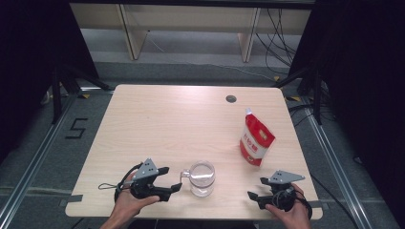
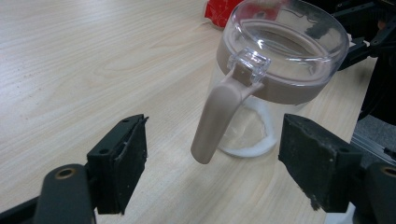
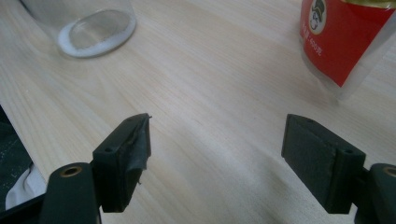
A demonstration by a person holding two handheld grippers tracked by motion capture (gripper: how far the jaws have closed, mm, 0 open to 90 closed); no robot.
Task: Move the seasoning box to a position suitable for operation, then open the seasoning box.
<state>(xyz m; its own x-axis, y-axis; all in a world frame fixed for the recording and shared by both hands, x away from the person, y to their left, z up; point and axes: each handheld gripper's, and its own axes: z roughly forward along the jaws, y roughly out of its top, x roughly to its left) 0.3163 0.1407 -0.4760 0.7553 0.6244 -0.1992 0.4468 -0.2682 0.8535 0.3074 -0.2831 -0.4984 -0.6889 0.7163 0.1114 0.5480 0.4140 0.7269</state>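
A clear jug [image 1: 202, 179] with a see-through lid and a beige handle [image 1: 184, 173] stands near the table's front edge. In the left gripper view the jug [image 2: 280, 60] is close ahead, its handle [image 2: 217, 121] pointing at me. My left gripper [image 1: 173, 178] is open just left of the handle, and the handle hangs between and beyond the jaws of the left gripper [image 2: 212, 163] without touching them. A red and white pouch [image 1: 256, 140] stands upright at the right. My right gripper [image 1: 256, 187] is open on the table right of the jug, empty [image 3: 217, 158], with the pouch [image 3: 348, 37] ahead.
The wooden table [image 1: 157, 119] has a round cable hole [image 1: 231, 98] at the back. The jug's base [image 3: 95, 28] lies to the front left in the right gripper view. Black curtains flank the table; cables [image 1: 279, 28] and shelf legs lie beyond it.
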